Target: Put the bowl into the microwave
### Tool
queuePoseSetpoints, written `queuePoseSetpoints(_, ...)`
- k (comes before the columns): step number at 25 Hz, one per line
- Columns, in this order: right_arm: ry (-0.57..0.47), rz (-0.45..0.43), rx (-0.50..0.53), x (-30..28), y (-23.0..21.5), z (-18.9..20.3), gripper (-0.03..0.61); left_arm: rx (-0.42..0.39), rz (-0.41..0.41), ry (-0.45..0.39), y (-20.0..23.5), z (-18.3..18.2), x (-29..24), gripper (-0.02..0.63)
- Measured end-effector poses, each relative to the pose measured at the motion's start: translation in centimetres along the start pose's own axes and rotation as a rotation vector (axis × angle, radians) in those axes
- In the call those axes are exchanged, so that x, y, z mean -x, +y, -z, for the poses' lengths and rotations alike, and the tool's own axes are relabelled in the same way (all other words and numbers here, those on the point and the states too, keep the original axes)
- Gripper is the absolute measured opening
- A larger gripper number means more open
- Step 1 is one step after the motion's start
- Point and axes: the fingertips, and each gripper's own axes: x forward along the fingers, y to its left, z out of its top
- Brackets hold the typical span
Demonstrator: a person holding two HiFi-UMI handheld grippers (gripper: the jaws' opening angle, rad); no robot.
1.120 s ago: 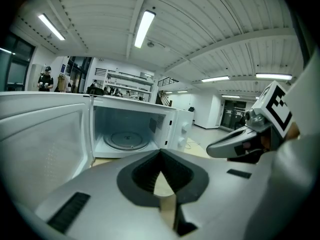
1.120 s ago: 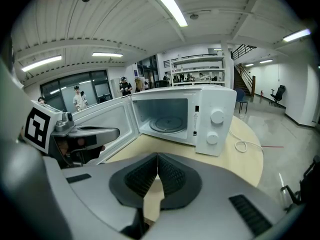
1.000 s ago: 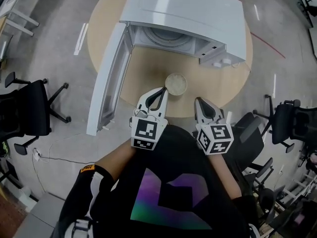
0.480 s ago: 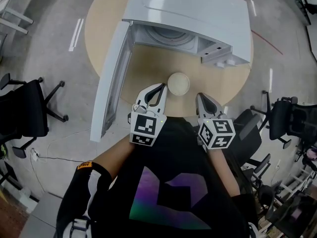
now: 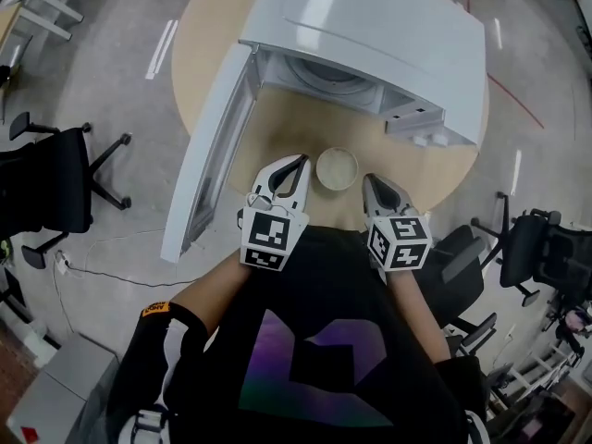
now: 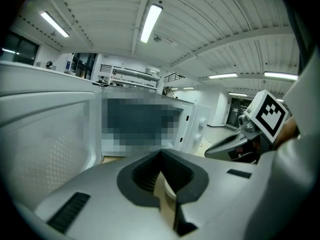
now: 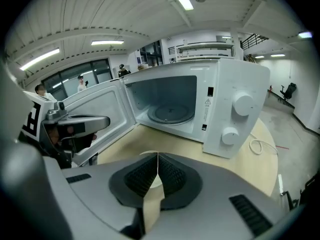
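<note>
A small cream bowl (image 5: 337,168) stands on the round wooden table (image 5: 277,128), in front of the white microwave (image 5: 370,35). The microwave's door (image 5: 215,146) is swung wide open to the left, and its glass turntable (image 7: 172,113) is bare. My left gripper (image 5: 298,165) is shut, just left of the bowl and apart from it. My right gripper (image 5: 369,180) is shut too, just right of the bowl. In the right gripper view the bowl's rim (image 7: 144,154) peeks out right behind the closed jaws. Nothing is held.
The open door (image 7: 95,109) walls off the left side of the table. The microwave's knobs (image 7: 242,104) face me, with a white cable (image 7: 257,146) lying beside them. Black office chairs (image 5: 46,188) (image 5: 541,248) stand on the floor on both sides.
Both grippers have crept forward a little, so the bowl now sits between their tips rather than ahead of them. Both jaws stay shut.
</note>
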Motion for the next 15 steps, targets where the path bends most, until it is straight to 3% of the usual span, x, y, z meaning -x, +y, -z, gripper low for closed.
queuePoseSetpoints(6,0.058,-0.076,-0.007,-1.6,-0.4,1.5,0.017,0.009,-0.024,0.037,-0.4,1.0,-1.3,0.044)
queuePoseSetpoints(15,0.122,-0.160,-0.099,-3.1,-1.0,3.5,0.017,-0.003,-0.065,0.093,-0.4,2.3,-2.6,0.044)
